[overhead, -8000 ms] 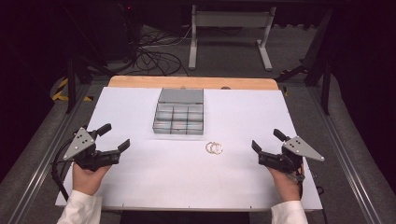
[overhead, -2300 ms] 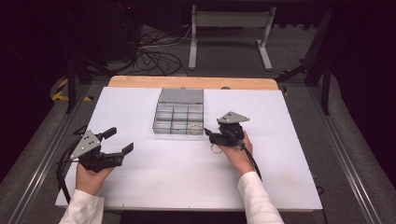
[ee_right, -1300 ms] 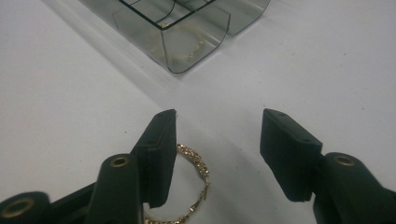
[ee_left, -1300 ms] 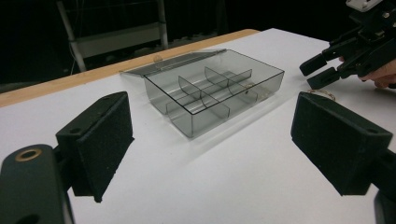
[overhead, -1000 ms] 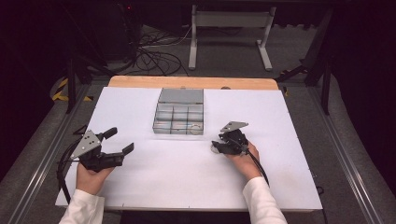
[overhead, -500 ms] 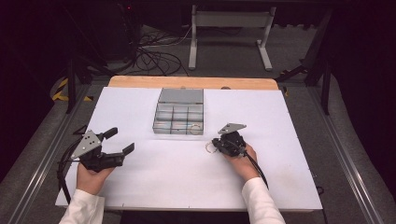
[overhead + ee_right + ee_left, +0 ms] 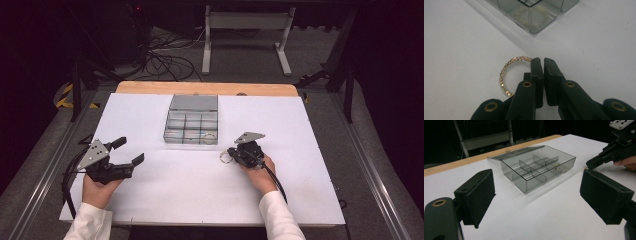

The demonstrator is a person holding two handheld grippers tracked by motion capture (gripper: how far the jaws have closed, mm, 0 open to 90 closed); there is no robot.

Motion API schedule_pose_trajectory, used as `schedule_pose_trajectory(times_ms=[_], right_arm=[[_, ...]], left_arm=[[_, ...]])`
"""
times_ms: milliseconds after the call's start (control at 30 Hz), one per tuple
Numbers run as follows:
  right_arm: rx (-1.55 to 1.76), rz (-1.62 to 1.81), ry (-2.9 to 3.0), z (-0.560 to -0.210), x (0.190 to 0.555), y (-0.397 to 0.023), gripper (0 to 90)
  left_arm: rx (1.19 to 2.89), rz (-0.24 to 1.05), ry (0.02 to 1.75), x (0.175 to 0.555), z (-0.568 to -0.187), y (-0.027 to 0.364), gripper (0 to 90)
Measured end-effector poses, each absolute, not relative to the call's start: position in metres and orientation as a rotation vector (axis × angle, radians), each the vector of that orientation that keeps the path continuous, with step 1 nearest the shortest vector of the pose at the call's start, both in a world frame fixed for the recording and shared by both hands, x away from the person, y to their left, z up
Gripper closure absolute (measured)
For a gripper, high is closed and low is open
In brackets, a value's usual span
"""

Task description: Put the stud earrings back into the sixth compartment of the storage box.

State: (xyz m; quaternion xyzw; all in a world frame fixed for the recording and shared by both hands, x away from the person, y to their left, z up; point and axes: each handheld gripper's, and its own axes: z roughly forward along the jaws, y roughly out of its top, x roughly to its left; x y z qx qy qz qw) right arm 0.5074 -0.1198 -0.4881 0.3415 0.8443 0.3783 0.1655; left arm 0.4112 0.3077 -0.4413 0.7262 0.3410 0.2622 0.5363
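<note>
Pinching the near edge of a gold beaded ring [image 7: 504, 75], the right gripper [image 7: 540, 61] had its jaws pressed almost together after just closing, the ring's rim caught between the pads and the rest of the hoop lying flat on the white table [image 7: 461, 50]. In the high view the ring [image 7: 225, 157] sat at the gripper's tip, just in front of the clear compartment box [image 7: 192, 121], near its right front corner. Off to the left, well apart, the left gripper [image 7: 125, 152] rested low over the table with its jaws spread wide and nothing between them. Beyond, the box's lid lay open toward the table's wooden far edge [image 7: 205, 88].
</note>
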Motion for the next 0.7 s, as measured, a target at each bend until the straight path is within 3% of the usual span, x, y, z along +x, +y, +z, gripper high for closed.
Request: schedule_pose_trajectory(times_ms=[700], right_arm=[[0.95, 1.183, 2.327, -0.468, 0.505, -0.117, 87.6]], left_arm=[[1.729, 0.625, 0.811, 0.411, -0.441, 0.308, 13.4]])
